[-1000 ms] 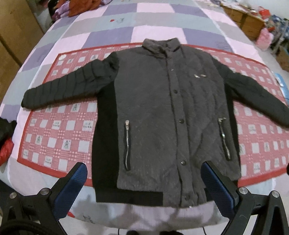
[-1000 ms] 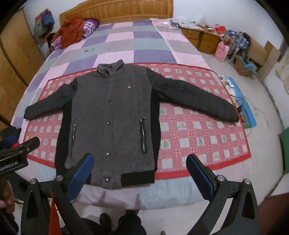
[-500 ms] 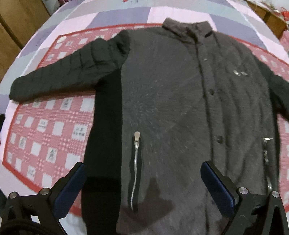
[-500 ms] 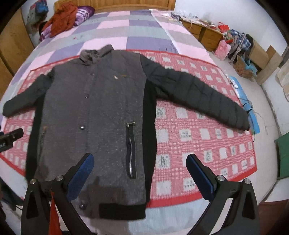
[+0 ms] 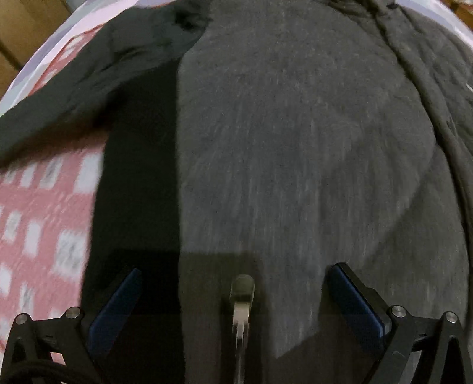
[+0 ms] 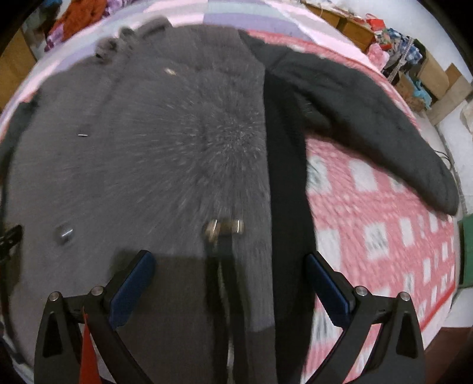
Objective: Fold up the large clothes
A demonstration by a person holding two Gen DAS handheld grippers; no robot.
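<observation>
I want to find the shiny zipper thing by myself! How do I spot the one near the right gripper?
Start at the big grey jacket spread on the red checked blanket. Follow the grey front toward the black side panel; just before it, ahead of the open right gripper, sits the metal zipper pull. It is a bright sideways bar topping a dark pocket slit, unlike the round snap button farther left.

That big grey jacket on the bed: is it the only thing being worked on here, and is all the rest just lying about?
Part of the job:
jacket
left gripper, open
right gripper, open
red checked mat beneath the jacket

Just lying about:
orange clothes
wooden drawers
cardboard boxes
</observation>
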